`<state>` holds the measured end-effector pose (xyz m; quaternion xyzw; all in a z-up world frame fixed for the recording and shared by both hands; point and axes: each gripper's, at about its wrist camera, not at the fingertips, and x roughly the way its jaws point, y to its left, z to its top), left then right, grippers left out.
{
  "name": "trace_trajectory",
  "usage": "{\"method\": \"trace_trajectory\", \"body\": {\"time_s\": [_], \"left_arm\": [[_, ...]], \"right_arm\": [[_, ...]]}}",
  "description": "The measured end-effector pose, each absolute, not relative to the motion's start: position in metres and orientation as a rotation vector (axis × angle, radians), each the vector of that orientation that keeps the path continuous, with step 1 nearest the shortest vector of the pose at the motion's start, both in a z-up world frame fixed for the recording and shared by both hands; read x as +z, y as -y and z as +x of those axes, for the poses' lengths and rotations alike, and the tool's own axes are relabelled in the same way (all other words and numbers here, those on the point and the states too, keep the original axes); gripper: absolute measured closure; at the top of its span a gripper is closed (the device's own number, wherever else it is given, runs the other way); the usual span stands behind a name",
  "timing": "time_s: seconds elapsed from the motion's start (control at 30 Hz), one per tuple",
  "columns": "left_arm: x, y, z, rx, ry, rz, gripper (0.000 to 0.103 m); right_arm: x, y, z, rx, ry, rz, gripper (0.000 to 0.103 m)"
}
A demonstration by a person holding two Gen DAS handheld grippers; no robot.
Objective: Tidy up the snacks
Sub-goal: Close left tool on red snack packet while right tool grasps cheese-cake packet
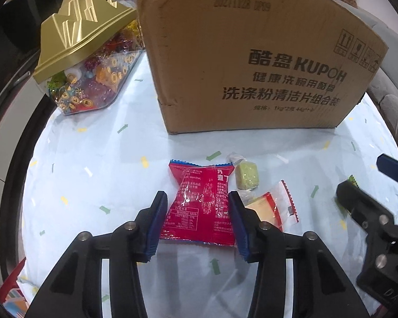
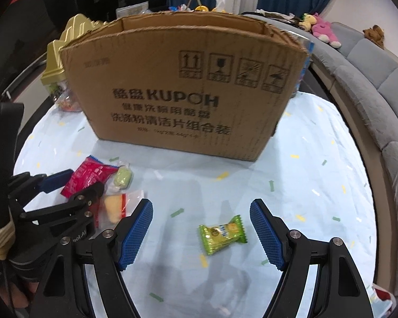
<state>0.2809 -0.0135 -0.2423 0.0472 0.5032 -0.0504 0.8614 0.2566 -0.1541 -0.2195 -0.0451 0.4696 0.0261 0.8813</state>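
Plenty of open tablecloth (image 2: 318, 159) right of the green candy (image 2: 222, 234), nothing in the way there. Blocked at the back by the big cardboard box (image 2: 183, 84). Tight on the left: wrapped snacks (image 1: 252, 182) crowding the red packet (image 1: 199, 206).

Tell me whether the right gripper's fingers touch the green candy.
Apart. The right wrist view shows the green candy lying on the tablecloth between the right gripper's fingers, with cloth visible on both sides.

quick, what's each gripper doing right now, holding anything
Left gripper: fingers straddle the red snack packet, apparently not yet clamped.
Right gripper: open, holding nothing; the green candy lies between its fingers.
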Motion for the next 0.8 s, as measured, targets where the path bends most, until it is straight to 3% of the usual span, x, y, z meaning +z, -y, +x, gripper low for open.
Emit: {"method": "trace_trajectory", "body": {"time_s": [0.8], "left_arm": [[-0.248, -0.066, 0.271, 0.037, -1.049, 0.029, 0.063]], "right_arm": [[-0.255, 0.078, 0.265, 0.201, -1.046, -0.151, 0.027]]}}
